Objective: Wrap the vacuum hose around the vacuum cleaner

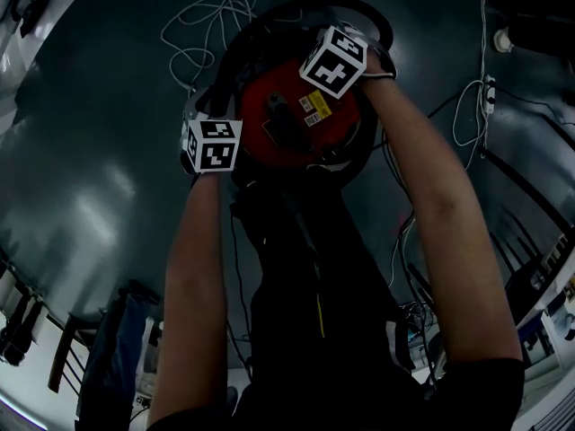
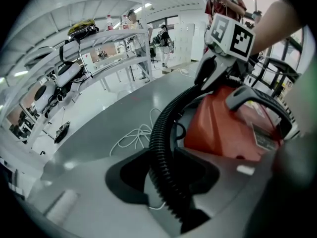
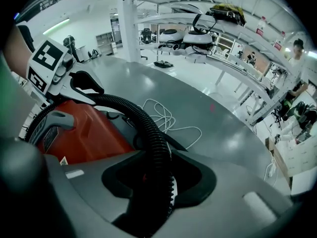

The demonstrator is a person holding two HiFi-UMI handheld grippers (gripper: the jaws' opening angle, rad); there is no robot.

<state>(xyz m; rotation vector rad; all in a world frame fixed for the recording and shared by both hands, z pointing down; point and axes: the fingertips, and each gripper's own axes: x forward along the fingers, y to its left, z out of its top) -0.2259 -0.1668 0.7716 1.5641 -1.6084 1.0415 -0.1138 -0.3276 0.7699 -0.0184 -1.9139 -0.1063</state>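
Note:
The red vacuum cleaner (image 1: 301,119) stands on the grey floor below me, and the black ribbed hose (image 1: 355,9) arcs round its far side. My left gripper (image 2: 163,180) is shut on the hose (image 2: 159,148) at the cleaner's left side, with its marker cube (image 1: 214,145) showing from above. My right gripper (image 3: 158,182) is shut on the hose (image 3: 156,143) at the far right, under its marker cube (image 1: 334,61). Each gripper view shows the red body (image 2: 223,128) (image 3: 81,133) and the other gripper's cube (image 2: 233,33) (image 3: 47,63).
A loose white cord (image 1: 207,25) lies coiled on the floor beyond the cleaner. More cables (image 1: 472,106) trail at the right. White racks with gear (image 3: 198,33) line the room, and people stand far off.

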